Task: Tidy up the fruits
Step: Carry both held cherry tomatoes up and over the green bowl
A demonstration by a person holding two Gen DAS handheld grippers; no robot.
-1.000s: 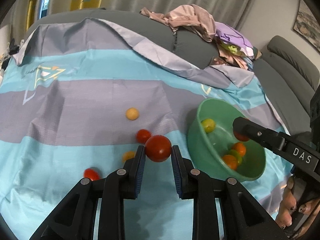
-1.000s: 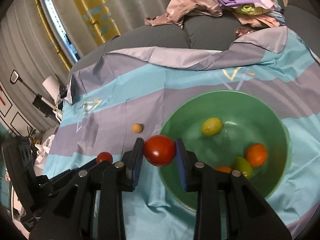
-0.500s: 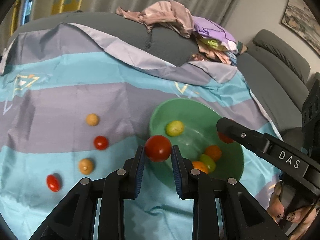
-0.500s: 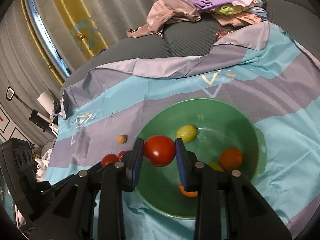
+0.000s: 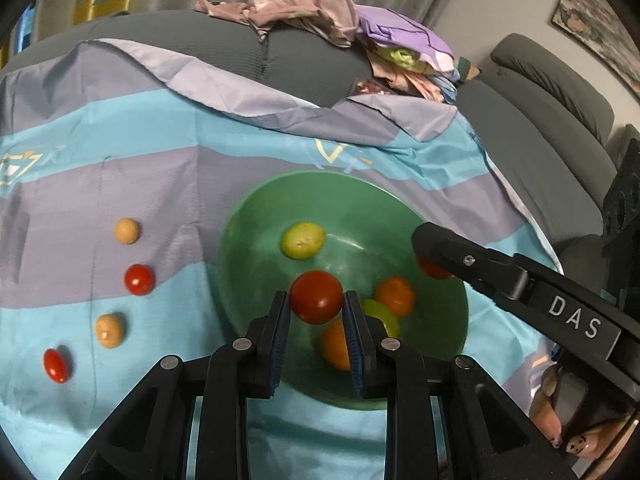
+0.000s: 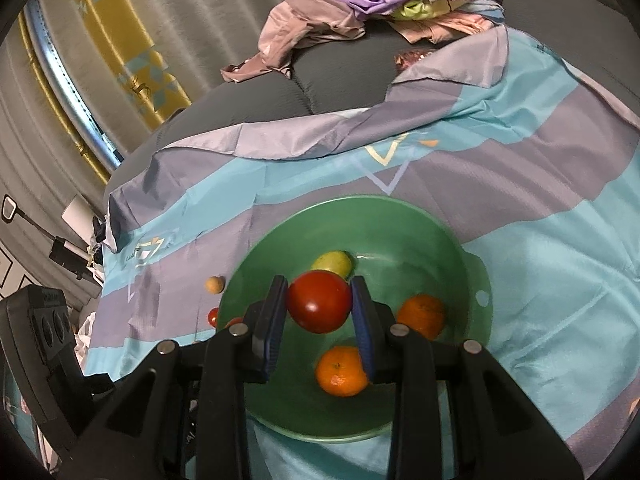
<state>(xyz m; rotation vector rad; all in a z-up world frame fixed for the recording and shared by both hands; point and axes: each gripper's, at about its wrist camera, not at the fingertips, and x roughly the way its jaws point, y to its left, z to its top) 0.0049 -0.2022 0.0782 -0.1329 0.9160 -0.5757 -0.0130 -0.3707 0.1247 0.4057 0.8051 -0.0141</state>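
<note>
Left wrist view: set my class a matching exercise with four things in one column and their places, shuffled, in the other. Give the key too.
Things
1. yellow fruit
2. big tomato
3. small round tomato
4. clothes

Places
A. on the cloth, left of the bowl
B. between the fingers of the left gripper
C. inside the bowl
D. heaped on the grey cushion behind the cloth

Pairs: 1-C, 2-B, 3-A, 4-D
</note>
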